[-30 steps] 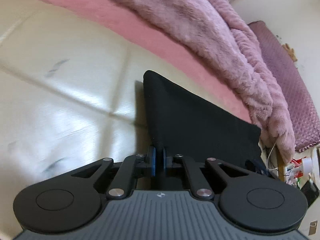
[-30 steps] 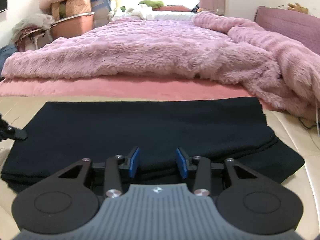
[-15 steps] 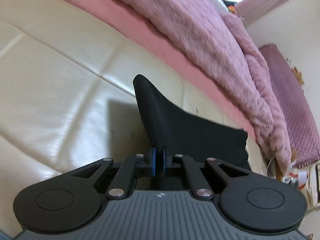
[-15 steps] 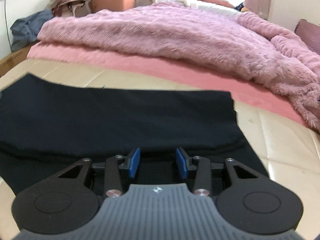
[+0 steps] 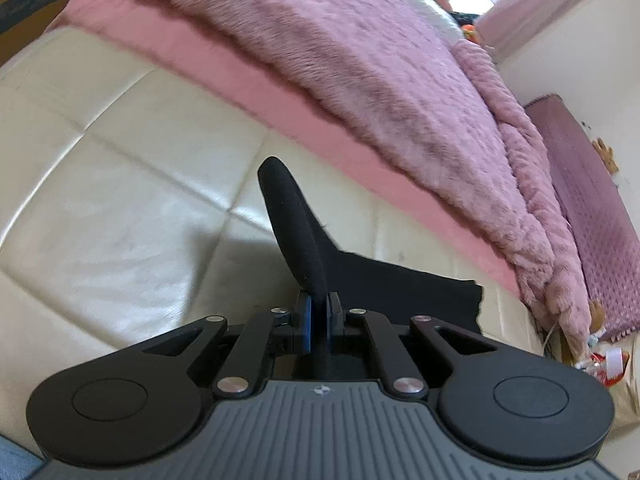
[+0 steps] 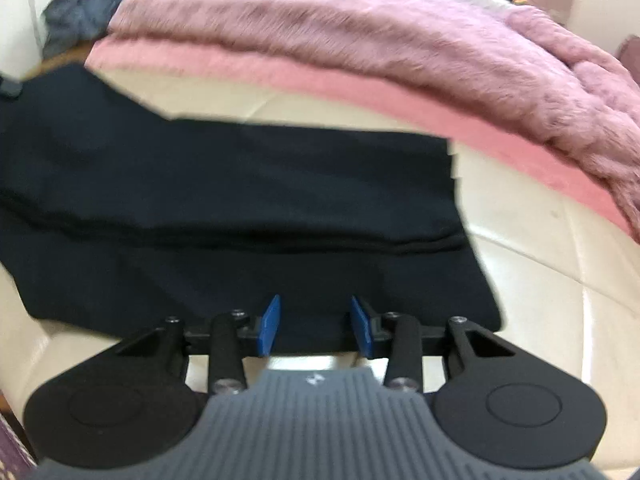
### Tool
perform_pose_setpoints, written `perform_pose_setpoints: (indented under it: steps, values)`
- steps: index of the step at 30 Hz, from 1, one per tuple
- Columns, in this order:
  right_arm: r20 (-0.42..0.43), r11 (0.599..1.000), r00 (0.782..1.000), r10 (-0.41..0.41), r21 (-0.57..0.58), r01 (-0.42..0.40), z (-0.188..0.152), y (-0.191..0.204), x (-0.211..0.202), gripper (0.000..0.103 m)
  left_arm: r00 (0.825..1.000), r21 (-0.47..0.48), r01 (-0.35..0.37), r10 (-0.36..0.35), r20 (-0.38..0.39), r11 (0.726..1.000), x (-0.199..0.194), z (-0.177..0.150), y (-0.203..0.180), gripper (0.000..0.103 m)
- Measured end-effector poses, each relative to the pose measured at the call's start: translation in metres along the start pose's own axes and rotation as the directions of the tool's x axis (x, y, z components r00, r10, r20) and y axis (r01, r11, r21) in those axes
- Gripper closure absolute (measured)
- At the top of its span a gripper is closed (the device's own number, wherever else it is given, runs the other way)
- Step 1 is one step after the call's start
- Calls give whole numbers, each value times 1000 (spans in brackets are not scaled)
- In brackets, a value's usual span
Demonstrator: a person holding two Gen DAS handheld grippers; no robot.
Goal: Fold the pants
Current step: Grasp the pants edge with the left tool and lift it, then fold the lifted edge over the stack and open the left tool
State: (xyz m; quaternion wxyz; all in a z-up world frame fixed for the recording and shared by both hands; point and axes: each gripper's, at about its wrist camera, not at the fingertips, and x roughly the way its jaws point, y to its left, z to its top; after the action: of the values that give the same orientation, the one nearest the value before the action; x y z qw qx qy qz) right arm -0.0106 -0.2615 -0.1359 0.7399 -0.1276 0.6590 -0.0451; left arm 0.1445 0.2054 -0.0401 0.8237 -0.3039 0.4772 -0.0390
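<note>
The black pants (image 6: 240,208) lie spread on a cream leather cushion (image 6: 540,280), folded lengthwise, with a raised left part in the right wrist view. My left gripper (image 5: 319,320) is shut on a fold of the pants (image 5: 296,232), which stands up from the blue pads as a rounded black loop lifted off the cushion. My right gripper (image 6: 316,324) hovers over the near edge of the pants with its blue pads apart and nothing between them.
A fluffy pink blanket (image 5: 360,60) over a pink sheet (image 5: 224,60) runs along the far side of the cushion. A purple headboard (image 5: 592,208) and clutter (image 5: 604,364) sit at the right. Grey clothing (image 6: 80,16) lies at the far left.
My left gripper has lifted its fold of the pants up and away, so less black cloth shows ahead of it. My right gripper has shifted along the pants and tilted further downward.
</note>
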Motion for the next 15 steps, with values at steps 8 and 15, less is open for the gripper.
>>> perform_pose_setpoints:
  steps: [8, 15]
  values:
    - [16, 983, 997, -71, 170, 67, 1, -68, -21, 63, 997, 65, 80, -81, 8, 995, 2, 10, -75, 97]
    - [25, 965, 996, -83, 252, 74, -6, -103, -18, 64, 990, 93, 142, -140, -23, 986, 29, 16, -146, 97]
